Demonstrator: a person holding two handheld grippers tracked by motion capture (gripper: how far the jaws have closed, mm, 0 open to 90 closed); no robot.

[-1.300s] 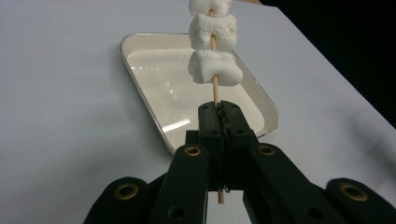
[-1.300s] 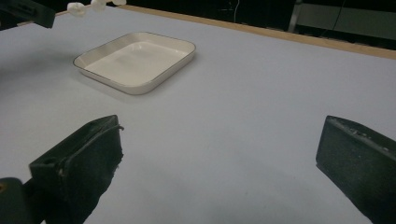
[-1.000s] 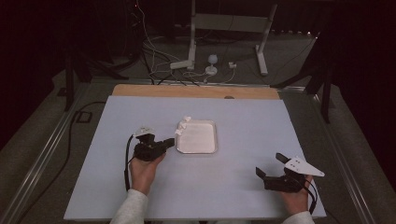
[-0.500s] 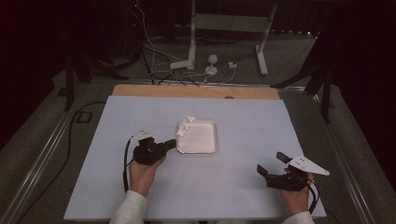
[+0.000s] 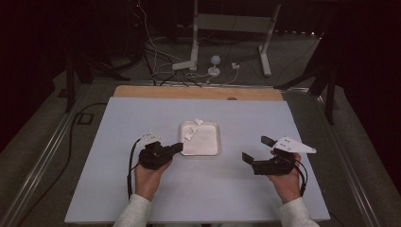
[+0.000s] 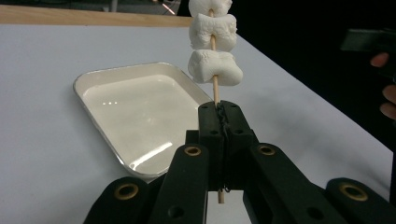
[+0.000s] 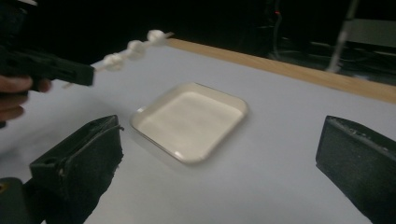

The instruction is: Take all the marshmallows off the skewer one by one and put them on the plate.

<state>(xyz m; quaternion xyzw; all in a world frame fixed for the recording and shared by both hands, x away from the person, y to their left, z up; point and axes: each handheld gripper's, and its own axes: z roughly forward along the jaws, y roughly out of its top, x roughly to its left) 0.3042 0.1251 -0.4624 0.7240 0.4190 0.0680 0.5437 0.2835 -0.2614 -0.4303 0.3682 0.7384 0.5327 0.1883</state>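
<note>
With my left tongs (image 6: 219, 122) clenched on the skewer (image 6: 215, 91), its three marshmallows (image 6: 215, 66) just past their tips, I'd bring my released right tongs (image 5: 259, 150) squarely around one marshmallow above the tray (image 5: 212, 150)

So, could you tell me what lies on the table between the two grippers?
In the high view, the white tray sits between the left gripper, which holds the marshmallow skewer, and the open right gripper; the rest is bare table.
</note>
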